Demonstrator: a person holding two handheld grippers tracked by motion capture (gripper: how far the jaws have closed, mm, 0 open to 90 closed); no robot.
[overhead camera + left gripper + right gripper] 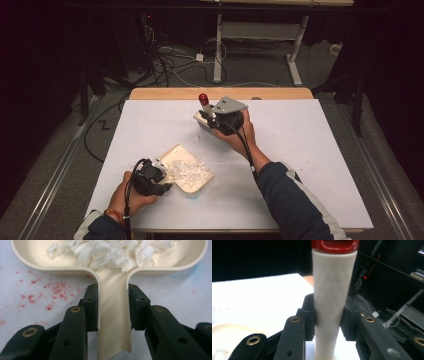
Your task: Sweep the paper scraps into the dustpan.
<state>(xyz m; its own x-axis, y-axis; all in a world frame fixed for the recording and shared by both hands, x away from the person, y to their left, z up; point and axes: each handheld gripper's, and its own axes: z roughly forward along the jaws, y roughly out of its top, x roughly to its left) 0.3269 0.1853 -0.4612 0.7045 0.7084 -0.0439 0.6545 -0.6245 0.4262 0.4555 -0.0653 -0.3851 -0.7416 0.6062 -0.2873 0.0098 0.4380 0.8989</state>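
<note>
Down at the near left of the white table [300, 150], the left gripper [113, 307] is clamped on the handle of a cream dustpan [112, 322], its pan holding white shreds [110, 252]. Red specks [50, 293] dot the table beside it. Farther back, the right gripper [328, 322] is closed around a white handle with a red cap [329, 290], held above a small cream tray [201, 119].

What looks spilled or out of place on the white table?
Small white shreds lie loose on the white table, outside the cream plastic dustpan. Red specks stain the surface beside its handle.
</note>
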